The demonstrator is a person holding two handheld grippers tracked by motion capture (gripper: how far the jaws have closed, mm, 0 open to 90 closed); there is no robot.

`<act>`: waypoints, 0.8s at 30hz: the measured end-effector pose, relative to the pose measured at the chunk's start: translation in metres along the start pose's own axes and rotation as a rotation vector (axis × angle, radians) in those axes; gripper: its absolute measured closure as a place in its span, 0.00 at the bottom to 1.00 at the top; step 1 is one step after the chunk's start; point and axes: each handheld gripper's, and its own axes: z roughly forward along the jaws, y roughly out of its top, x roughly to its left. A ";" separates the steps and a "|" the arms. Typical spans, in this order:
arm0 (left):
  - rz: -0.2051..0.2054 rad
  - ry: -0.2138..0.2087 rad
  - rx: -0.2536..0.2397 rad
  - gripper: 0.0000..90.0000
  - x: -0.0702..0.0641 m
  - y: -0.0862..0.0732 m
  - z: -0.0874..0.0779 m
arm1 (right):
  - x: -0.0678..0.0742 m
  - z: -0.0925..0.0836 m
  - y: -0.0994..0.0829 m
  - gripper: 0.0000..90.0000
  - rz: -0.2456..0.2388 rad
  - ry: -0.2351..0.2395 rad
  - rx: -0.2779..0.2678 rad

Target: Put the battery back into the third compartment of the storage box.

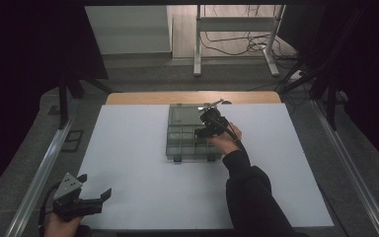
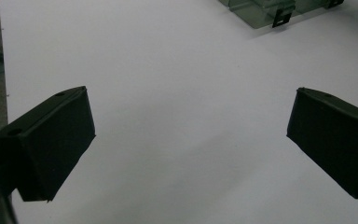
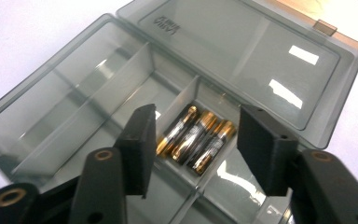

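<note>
A smoky clear plastic compartment box (image 1: 173,148) lies open in the middle of the white board, its lid (image 3: 242,56) folded flat away from me. Three gold-and-black batteries (image 3: 196,140) lie side by side in one small compartment. My right gripper (image 1: 208,123) hangs just above that compartment. In the right gripper view its jaws (image 3: 196,119) stand apart on either side of the batteries with nothing pressed between them. My left gripper (image 1: 96,185) rests open at the near left corner of the board. In the left gripper view (image 2: 191,112) there is bare white surface between its jaws.
The white board (image 1: 138,173) covers most of the table, with a wooden edge (image 1: 192,97) at the far side. A metal rail (image 1: 39,173) runs along the left. A corner of the box (image 2: 261,11) shows at the top of the left gripper view.
</note>
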 end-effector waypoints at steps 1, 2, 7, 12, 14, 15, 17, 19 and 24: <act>0.001 0.000 0.000 0.01 0.000 0.000 0.000 | 0.001 -0.002 -0.001 0.49 -0.007 0.003 -0.003; 0.001 0.000 0.000 0.01 0.000 0.000 0.000 | 0.002 -0.004 -0.002 0.48 -0.013 0.005 -0.007; 0.001 0.001 0.001 0.01 0.000 0.000 0.000 | 0.007 -0.014 -0.007 0.43 -0.035 0.034 -0.029; 0.001 0.001 0.001 0.01 0.000 0.000 0.000 | 0.011 -0.026 -0.011 0.39 -0.052 0.061 -0.046; 0.002 0.001 0.001 0.01 0.000 0.000 0.000 | 0.012 -0.030 -0.013 0.37 -0.058 0.072 -0.054; 0.001 0.001 0.001 0.01 0.000 0.000 0.000 | 0.012 -0.032 -0.014 0.36 -0.062 0.076 -0.056; 0.002 0.001 0.002 0.01 0.000 0.000 0.000 | 0.013 -0.035 -0.018 0.34 -0.064 0.084 -0.057; 0.002 0.001 0.002 0.01 0.000 0.000 0.000 | 0.014 -0.038 -0.021 0.32 -0.064 0.092 -0.058; 0.002 0.002 0.002 0.01 0.000 0.000 0.000 | 0.014 -0.044 -0.031 0.25 -0.063 0.105 -0.059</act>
